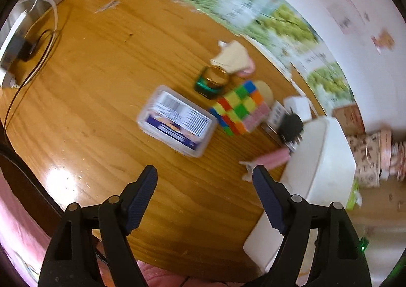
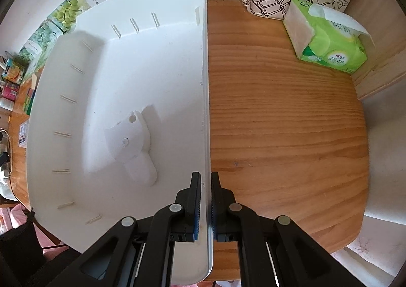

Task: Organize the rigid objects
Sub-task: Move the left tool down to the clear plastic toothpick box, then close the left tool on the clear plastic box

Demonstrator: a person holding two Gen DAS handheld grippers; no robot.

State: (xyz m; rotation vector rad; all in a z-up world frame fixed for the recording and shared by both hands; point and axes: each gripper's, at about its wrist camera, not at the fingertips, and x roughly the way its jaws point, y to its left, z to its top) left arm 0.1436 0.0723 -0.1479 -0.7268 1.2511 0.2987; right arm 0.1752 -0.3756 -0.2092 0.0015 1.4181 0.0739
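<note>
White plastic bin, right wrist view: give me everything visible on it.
The white plastic bin is an open-topped, smooth rectangular tub standing upright on the wooden table. Short slots run along its inner walls. A white plastic part with a small hole lies on its floor; nothing else shows inside. The right gripper is shut on its right-hand wall, one finger inside, one outside.

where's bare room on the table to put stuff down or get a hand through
Free: the wood between the white bin's wall and the tissue pack; also the wide stretch between the black cable and the clear card box. Crowded: the cube, green jar and black plug beside the bin.
</note>
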